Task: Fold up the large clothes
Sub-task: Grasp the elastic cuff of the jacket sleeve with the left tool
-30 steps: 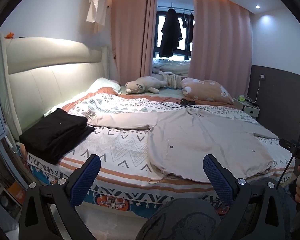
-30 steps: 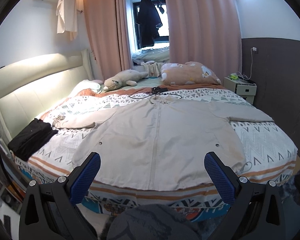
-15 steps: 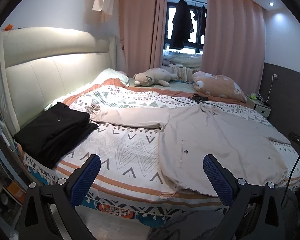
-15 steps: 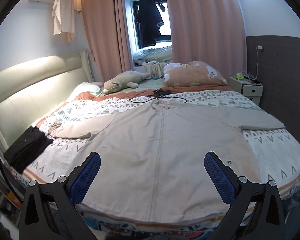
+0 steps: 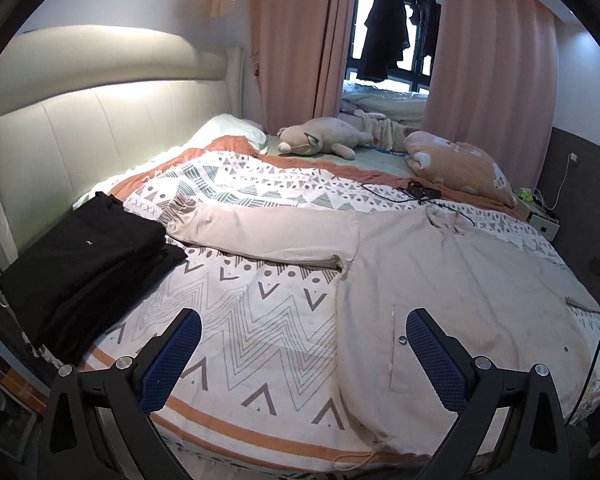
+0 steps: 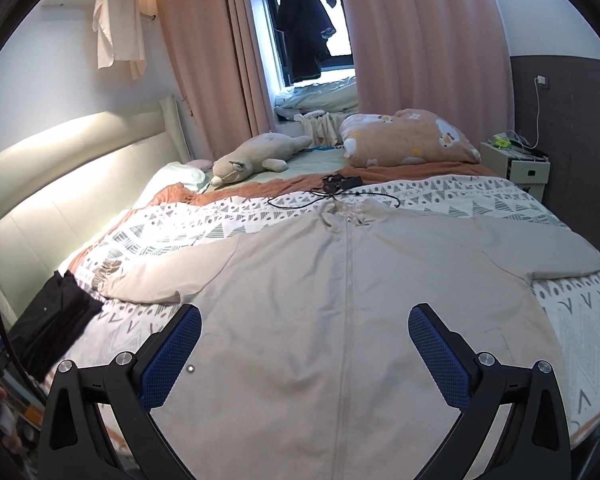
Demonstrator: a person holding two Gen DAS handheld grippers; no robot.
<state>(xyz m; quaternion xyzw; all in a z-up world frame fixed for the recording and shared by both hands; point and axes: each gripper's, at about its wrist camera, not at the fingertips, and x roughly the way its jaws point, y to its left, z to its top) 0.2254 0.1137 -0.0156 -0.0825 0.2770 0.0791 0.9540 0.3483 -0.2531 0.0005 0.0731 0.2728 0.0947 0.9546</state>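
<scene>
A large beige zip-up jacket (image 6: 340, 304) lies flat and face up on the patterned bed cover (image 5: 236, 320), both sleeves spread out. In the left wrist view the jacket (image 5: 440, 288) fills the right half, its left sleeve (image 5: 268, 236) stretching toward the headboard. My left gripper (image 5: 300, 354) is open and empty above the bed's near edge, left of the jacket's hem. My right gripper (image 6: 304, 354) is open and empty above the jacket's lower front, near the zip.
A stack of folded black clothes (image 5: 88, 264) sits at the bed's left edge. A plush toy (image 5: 320, 136), a pink pillow (image 5: 456, 164) and a black cable with device (image 6: 336, 186) lie at the far side. A nightstand (image 6: 516, 168) stands at the right.
Both grippers have moved forward and closer to the bed. The jacket now appears larger and the floor is out of view. Both stay open.
</scene>
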